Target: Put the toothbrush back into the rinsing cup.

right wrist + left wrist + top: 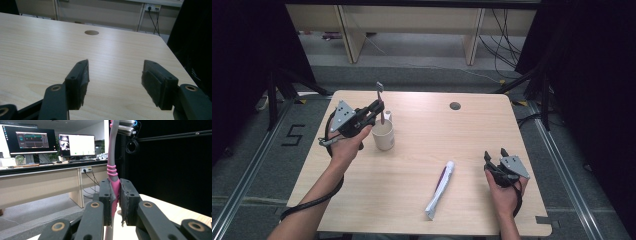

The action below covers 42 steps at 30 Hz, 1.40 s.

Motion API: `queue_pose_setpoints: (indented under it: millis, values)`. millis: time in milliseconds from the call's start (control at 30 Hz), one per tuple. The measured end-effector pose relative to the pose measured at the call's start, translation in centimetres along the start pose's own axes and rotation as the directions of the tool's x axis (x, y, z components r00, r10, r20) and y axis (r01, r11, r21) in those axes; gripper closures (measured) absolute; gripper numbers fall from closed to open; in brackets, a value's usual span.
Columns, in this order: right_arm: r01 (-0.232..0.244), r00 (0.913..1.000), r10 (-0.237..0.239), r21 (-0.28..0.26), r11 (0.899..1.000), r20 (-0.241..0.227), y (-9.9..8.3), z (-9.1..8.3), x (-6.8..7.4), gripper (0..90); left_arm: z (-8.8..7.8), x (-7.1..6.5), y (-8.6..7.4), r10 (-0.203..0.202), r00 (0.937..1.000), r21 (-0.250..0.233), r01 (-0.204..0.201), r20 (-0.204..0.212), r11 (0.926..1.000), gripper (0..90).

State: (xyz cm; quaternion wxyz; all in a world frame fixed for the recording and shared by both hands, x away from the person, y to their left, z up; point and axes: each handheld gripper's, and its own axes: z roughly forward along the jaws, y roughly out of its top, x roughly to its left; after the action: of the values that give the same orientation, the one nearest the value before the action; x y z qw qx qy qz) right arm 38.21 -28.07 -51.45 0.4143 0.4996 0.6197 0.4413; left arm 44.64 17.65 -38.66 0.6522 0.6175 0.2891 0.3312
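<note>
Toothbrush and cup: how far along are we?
Done: the left gripper is shut on the pink toothbrush, held upright over the cup. In hand: the brush at the cup. Left: the toothpaste tube lies untouched on the table; the right gripper is open, holding nothing.

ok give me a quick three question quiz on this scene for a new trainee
1. Which hand-held gripper grips the pink and grey plastic toothbrush, left or right?
2. True or false: the white and maroon toothpaste tube stands inside the white ceramic cup.
3. Fill in: the right hand-held gripper has its jaws ____ with only the light wooden table seen between them.

Key
1. The left hand-held gripper, pads pressed on the handle, brush head up, above the cup.
2. False; the tube lies flat on the table, between the cup and the right hand-held gripper.
3. Open.
</note>
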Motion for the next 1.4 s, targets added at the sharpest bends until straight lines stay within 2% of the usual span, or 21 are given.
queue_pose_setpoints:
  millis: [500,633,700,733,767,800,867,1067,1100,1133,1400]
  values:
    - [-0.013,0.9999,0.013,0.007,1.000,-0.004,0.0,0.0,0.1,39.4,0.9,0.3,0.2,0.006,1.0000,-0.014,-0.006,-0.003,0.9999,80.3]
    - [-0.001,1.0000,0.001,0.004,1.000,0.003,0.0,0.0,0.0,39.4,1.1,0.4,0.2,0.000,0.9998,0.002,0.001,-0.018,1.0000,80.3]
    - [-0.001,1.0000,0.001,0.003,1.000,0.000,0.0,0.0,0.0,39.4,1.3,0.6,0.2,0.016,0.9998,-0.009,-0.016,-0.010,0.9998,80.3]
    - [-0.001,1.0000,0.001,0.003,1.000,0.002,0.0,0.0,0.0,39.4,1.2,0.5,0.2,0.000,0.9998,0.003,0.000,-0.018,1.0000,80.3]
    - [-0.001,1.0000,0.001,0.005,1.000,0.003,0.0,0.0,0.0,39.4,1.2,0.5,0.2,0.000,0.9998,0.003,0.000,-0.018,1.0000,80.3]
    - [-0.001,1.0000,0.001,0.004,1.000,0.003,0.0,0.0,0.0,39.4,1.4,0.7,0.2,0.015,0.9998,-0.009,-0.015,-0.014,0.9998,80.3]
    - [-0.002,1.0000,0.002,0.000,1.000,0.004,0.0,0.0,0.0,39.4,1.4,0.8,0.2,0.019,0.9997,-0.007,-0.019,-0.017,0.9998,80.3]
    - [-0.001,1.0000,0.001,0.000,1.000,0.003,0.0,0.0,0.0,39.4,1.8,1.1,0.3,0.018,0.9997,-0.018,-0.019,-0.017,0.9997,80.3]
    - [-0.003,1.0000,0.003,0.001,1.000,0.003,0.0,0.0,0.0,39.4,1.8,1.0,0.3,0.000,0.9997,-0.008,0.000,-0.025,1.0000,80.3]
    - [-0.001,1.0000,0.001,0.001,1.000,0.003,0.0,0.0,0.0,39.5,2.1,1.2,0.3,0.017,0.9996,-0.015,-0.017,-0.021,0.9997,80.3]
    - [-0.011,0.9999,0.011,0.008,1.000,-0.004,0.0,-0.1,0.0,39.4,2.6,1.5,0.2,0.015,0.9995,-0.015,-0.016,-0.029,0.9998,80.3]
